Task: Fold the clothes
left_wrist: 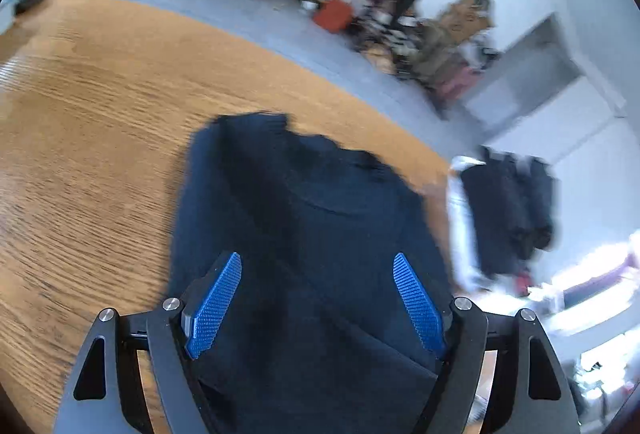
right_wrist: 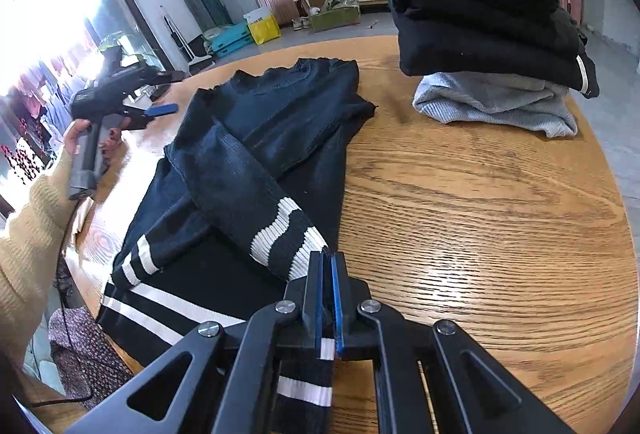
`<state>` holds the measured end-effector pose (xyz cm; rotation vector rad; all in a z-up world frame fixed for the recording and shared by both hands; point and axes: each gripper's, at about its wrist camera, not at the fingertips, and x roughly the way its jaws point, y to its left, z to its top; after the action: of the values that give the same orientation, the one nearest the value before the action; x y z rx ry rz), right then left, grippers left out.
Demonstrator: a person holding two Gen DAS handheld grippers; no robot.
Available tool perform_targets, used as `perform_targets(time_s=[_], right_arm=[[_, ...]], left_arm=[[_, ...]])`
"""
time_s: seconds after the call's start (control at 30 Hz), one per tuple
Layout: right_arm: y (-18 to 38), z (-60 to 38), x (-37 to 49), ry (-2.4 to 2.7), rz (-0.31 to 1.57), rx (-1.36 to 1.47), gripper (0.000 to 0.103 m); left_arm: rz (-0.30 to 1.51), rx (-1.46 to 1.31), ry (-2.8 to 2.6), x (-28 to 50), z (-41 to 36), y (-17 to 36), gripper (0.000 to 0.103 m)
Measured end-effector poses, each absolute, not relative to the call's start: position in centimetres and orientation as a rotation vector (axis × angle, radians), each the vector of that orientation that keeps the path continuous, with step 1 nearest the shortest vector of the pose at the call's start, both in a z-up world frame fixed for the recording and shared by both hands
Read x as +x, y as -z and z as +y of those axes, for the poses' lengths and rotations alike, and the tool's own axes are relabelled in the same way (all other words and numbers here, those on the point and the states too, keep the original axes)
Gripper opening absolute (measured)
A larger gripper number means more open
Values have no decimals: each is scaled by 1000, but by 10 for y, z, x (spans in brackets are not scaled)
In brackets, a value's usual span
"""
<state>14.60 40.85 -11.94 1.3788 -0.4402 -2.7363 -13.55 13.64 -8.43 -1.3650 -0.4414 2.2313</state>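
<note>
A navy knit sweater (right_wrist: 256, 137) with white stripes lies on the round wooden table (right_wrist: 480, 213), both sleeves folded across its body. My right gripper (right_wrist: 326, 262) is shut on a striped edge of the sweater at its near end, and striped fabric hangs under the fingers. My left gripper (left_wrist: 318, 298) is open and hovers over the dark sweater (left_wrist: 320, 234) with nothing between its blue pads (left_wrist: 216, 306). In the right wrist view a hand holds the left gripper (right_wrist: 168, 93) beside the sweater's far left edge.
A pile of folded dark clothes (right_wrist: 480, 13) on a grey knit (right_wrist: 496, 101) sits at the table's far right; it appears blurred in the left wrist view (left_wrist: 508, 209). A cream sleeve (right_wrist: 28, 234) is at the left. Boxes and bags line the far wall.
</note>
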Motion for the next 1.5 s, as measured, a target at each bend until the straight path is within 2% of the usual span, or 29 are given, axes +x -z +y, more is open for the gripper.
perform_targets(time_s=[0.17,0.23,0.37,0.43,0.5,0.67,0.93,1.07,1.2,1.27,1.4,1.5], right_arm=[[115,404,147,2724,-456,1357,5],[113,402,147,2717,-462,1354,5],[112,403,144,2717,-467,1355,5],[113,404,142,2715,-486,1359,5],[115,405,141,2712,-502,1364,5],[115,403,143,2703,-505,1361,6],[115,404,140,2703,-515,1370,6],[115,403,141,2699,-516,1369,6],[116,402,143,2696,-519,1372,6],[118,403,143,2695,-525,1372,6],[124,407,143,2698,-531,1403,6],[125,410,145,2707,-524,1402,6]], left_arm=[[-390,-1437,-2353,-155,121,119,78],[-372,-1451,-2376,-157,115,118,78],[-535,-1288,-2288,-151,105,95,78],[-506,-1253,-2225,-149,113,87,78],[-461,-1295,-2224,-152,118,90,78],[-517,-1404,-2116,-156,121,110,78],[-149,-1545,-2209,-159,141,115,77],[254,-1538,-2311,-155,156,118,77],[165,-1493,-2342,-141,155,106,77],[181,-1430,-2343,-123,162,92,77],[554,-1250,-2303,-62,203,71,77],[632,-1232,-2230,-26,220,72,77]])
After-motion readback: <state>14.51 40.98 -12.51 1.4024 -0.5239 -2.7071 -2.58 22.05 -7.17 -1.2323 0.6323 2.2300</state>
